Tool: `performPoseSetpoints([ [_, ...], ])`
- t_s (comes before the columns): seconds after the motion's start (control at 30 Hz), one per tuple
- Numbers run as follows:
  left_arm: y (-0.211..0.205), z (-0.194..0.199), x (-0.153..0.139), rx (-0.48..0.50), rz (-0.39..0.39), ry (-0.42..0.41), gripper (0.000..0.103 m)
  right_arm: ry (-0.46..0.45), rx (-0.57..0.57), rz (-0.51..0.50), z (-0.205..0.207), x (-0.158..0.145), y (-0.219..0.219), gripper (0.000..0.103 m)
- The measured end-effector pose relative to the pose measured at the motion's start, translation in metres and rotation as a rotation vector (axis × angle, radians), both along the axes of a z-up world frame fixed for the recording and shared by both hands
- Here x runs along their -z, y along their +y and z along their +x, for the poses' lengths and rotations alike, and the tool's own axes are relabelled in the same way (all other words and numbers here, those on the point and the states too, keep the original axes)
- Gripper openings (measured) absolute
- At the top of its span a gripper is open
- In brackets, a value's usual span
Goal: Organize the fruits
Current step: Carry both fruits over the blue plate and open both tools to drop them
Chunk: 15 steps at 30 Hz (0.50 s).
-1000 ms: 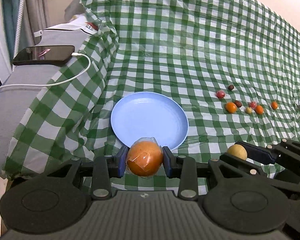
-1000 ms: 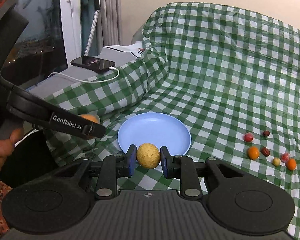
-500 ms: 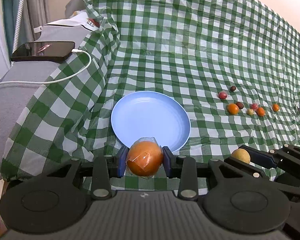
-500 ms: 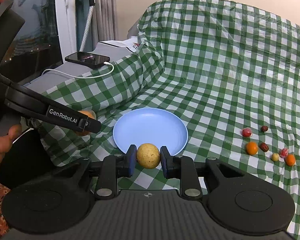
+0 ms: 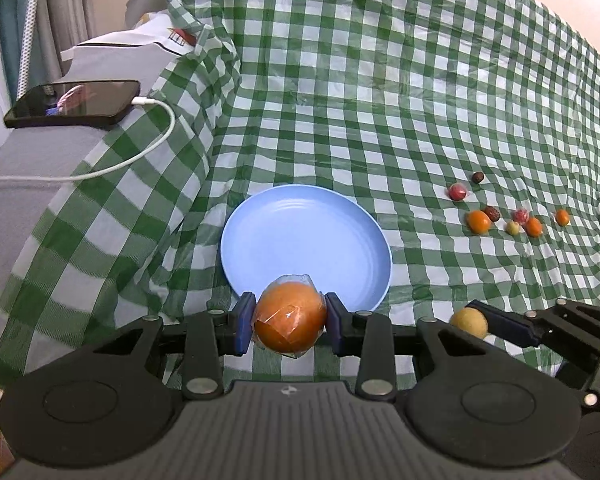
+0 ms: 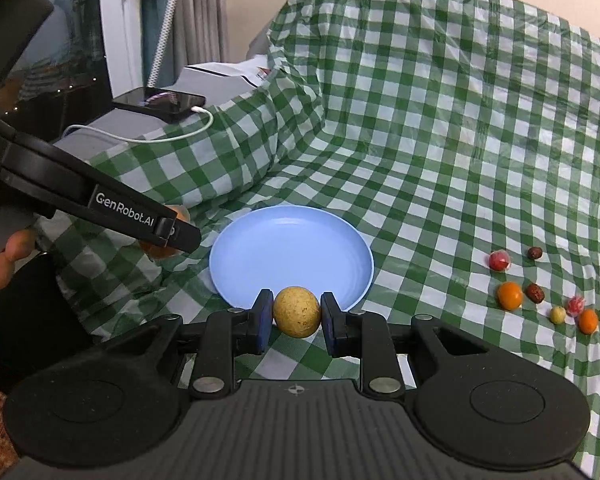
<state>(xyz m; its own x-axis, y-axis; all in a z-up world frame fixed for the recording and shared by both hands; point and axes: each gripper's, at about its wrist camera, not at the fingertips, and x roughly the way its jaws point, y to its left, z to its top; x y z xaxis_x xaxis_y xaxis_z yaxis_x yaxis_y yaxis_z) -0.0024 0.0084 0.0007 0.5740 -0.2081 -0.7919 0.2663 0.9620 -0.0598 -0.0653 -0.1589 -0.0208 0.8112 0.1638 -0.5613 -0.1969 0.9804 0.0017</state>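
Observation:
My left gripper [image 5: 289,322] is shut on a plastic-wrapped orange [image 5: 289,318], held just over the near rim of the empty light blue plate [image 5: 300,236]. My right gripper [image 6: 296,314] is shut on a small round yellow fruit [image 6: 297,311], also at the plate's [image 6: 292,256] near rim. In the left wrist view the right gripper [image 5: 480,322] with the yellow fruit [image 5: 469,322] shows at the lower right. In the right wrist view the left gripper [image 6: 172,236] with the orange [image 6: 168,250] shows at the left. Several small fruits [image 5: 500,216] lie in a cluster right of the plate.
A green-and-white checked cloth [image 5: 380,100] covers the surface and rises at the back. A black phone [image 5: 74,104] with a white cable [image 5: 132,156] lies on a grey ledge at the left. A person's hand [image 6: 0,264] holds the left gripper.
Both grippers have moved closer to the plate with their fruits still held. The plate and the fruit cluster look slightly nearer in both views.

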Motion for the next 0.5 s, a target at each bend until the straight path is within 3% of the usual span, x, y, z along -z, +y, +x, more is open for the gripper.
performPoseSetpoints([
  [0.5,-0.008,0.066,0.04,0.003,0.026,0.068,0.041,0.079,-0.015,-0.027,0.074,0.028,0.011,0.027],
])
